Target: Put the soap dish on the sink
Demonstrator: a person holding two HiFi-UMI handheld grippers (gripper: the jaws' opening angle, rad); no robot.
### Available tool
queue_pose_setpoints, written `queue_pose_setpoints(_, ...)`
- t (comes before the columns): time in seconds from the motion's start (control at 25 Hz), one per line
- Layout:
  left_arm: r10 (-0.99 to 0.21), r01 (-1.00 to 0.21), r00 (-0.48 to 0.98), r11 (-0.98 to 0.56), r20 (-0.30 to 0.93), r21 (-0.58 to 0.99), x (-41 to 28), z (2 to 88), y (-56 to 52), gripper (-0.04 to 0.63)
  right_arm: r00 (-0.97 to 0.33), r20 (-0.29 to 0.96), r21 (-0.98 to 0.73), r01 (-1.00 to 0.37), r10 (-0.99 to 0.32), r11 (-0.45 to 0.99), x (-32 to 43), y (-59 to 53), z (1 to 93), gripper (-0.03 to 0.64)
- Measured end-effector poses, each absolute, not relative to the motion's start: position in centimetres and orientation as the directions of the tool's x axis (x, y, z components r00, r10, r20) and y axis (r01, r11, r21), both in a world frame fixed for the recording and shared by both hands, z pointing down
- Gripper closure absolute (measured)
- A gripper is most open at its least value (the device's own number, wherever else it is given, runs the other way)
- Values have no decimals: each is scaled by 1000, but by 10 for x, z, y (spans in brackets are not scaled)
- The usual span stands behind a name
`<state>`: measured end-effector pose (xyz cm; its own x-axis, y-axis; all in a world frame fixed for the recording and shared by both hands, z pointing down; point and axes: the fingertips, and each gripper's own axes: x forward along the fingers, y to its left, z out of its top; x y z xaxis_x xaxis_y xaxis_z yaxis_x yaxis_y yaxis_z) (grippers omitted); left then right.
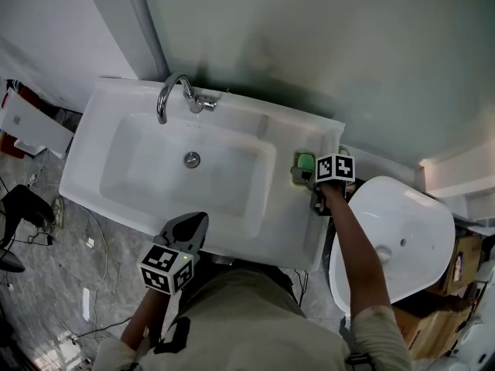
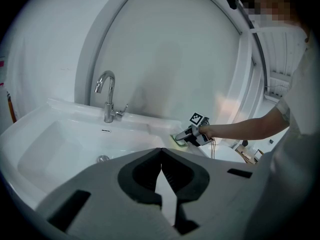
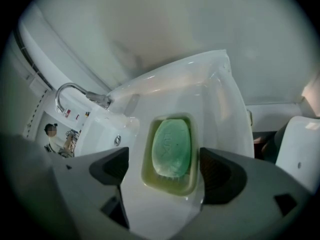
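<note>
Left gripper (image 1: 188,227) hovers at the sink's (image 1: 93,130) front edge, at about 7 o'clock from the drain (image 1: 192,159). Its jaws are pressed together with nothing between them, so it takes no part in the work right now. The tap (image 1: 172,93) stands on the back rim at roughly 11 o'clock from the drain. The basin itself looks bare.

Further right, at 3 o'clock from the drain, the soap dish (image 3: 167,185) lies flat on the sink's right-hand ledge with a green bar of soap (image 3: 171,146) in it. The right gripper (image 3: 166,170) reaches over this ledge. Its jaws are spread wide, one on each side of the dish, with white ledge showing between each pad and the dish rim. It grips nothing.

Judging by this, the placing is as good as finished: the dish already rests on the sink and the step in hand is the letting go. The next move calls for drawing the right gripper straight back toward 5 o'clock, or lifting it first, with the jaws kept apart so that neither pad catches the rim and drags the dish toward the ledge's edge
</note>
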<state>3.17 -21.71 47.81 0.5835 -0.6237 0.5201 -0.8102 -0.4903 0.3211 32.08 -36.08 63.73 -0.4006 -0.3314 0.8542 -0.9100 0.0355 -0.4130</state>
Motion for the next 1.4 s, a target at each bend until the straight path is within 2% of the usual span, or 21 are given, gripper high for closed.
queue_pose_setpoints(0.24, -620, -805, 589, -509, 519, 305, 31, 478, -216, 577, -265, 916, -230, -962, -301, 150, 317, -349, 646, 157)
queue_pose_setpoints(0.44, -619, -805, 588, -514, 522, 296, 23, 479, -218, 577, -154, 929, -124, -986, -337, 109, 319, -352, 650, 190)
queue_pose_setpoints(0.76, -605, -793, 602, -530, 521, 301, 15, 482, -223, 575, -133, 925, -133, -991, -355, 25, 316, -357, 651, 193)
queue_pose_setpoints(1.04, -648, -811, 574, -532, 500, 242, -6, 469, -245, 576, -154, 908, -174, -985, -390, -17, 315, -358, 645, 185)
queue_pose_setpoints(1.24, -704, -851, 492, -513, 513, 111, -47, 460, -266, 575, -197, 853, -232, -973, -483, -13, 313, -357, 616, 164)
queue_pose_setpoints(1.4, -730, -861, 486, -493, 480, 122, -62, 453, -278, 575, -298, 753, -350, -936, -587, 26, 292, -354, 571, 183)
